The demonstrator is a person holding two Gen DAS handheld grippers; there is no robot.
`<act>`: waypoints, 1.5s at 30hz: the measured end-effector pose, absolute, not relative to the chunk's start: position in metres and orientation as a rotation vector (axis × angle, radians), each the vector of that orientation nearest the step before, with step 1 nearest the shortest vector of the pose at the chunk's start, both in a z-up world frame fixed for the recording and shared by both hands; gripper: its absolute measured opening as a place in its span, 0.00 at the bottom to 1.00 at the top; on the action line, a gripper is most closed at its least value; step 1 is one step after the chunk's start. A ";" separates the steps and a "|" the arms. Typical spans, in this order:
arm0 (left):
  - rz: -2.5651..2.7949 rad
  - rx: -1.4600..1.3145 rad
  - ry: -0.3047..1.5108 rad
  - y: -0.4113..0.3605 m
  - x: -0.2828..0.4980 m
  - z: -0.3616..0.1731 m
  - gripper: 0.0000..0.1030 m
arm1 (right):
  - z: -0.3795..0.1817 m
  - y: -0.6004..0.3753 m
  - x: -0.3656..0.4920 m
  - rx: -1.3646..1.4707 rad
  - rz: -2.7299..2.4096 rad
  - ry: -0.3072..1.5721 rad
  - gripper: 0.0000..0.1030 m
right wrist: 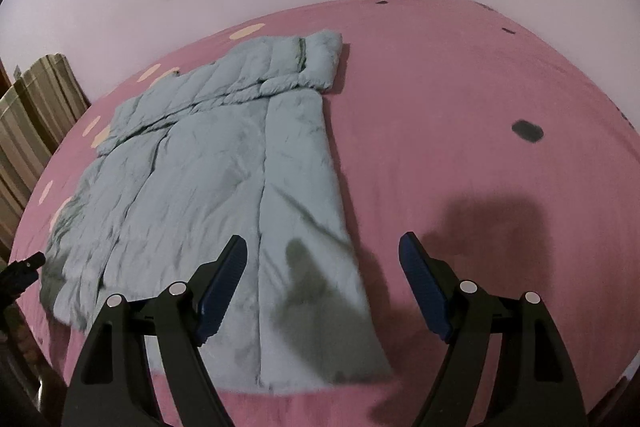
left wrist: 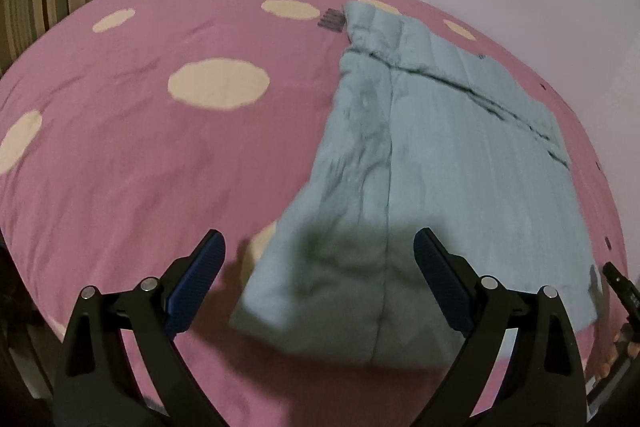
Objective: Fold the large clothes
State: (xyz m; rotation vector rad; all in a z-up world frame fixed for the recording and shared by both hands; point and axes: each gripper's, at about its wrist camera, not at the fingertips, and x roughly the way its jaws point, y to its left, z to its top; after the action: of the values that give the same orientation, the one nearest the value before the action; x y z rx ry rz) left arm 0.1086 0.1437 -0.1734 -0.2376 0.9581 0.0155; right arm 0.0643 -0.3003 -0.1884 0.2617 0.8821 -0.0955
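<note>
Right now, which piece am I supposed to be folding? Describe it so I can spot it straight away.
Look at the pink bed sheet with cream spots that fills both views. Spread flat on it is a pale blue quilted jacket, with its near hem just ahead of both open tools. It is the only blue, puffy item there; everything around it is pink sheet or spots.

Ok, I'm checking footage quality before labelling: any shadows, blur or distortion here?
Left wrist view: the left hand-held gripper throws a dark shadow on the near end of the blue garment, whose near edges look smeared; the pink bedsheet bulges with fisheye curvature. Right wrist view: the right hand-held gripper shadows garment and sheet; dim, soft.
</note>
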 end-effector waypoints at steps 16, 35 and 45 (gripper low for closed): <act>-0.083 -0.274 1.003 0.143 0.098 -0.190 0.39 | -0.214 -0.280 0.053 0.297 -0.009 0.957 0.40; -0.130 -0.280 0.758 0.126 0.111 -0.090 0.05 | -0.130 -0.295 0.067 0.394 0.065 0.751 0.07; -0.084 -0.254 0.729 0.107 0.234 -0.064 0.05 | -0.109 -0.319 0.184 0.479 0.063 0.722 0.06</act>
State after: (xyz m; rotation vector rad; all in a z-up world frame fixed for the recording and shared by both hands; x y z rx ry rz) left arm 0.2343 0.1071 -0.0639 -0.2536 0.7288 -0.0836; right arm 0.1836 -0.3192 -0.1094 0.4792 0.7217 0.0626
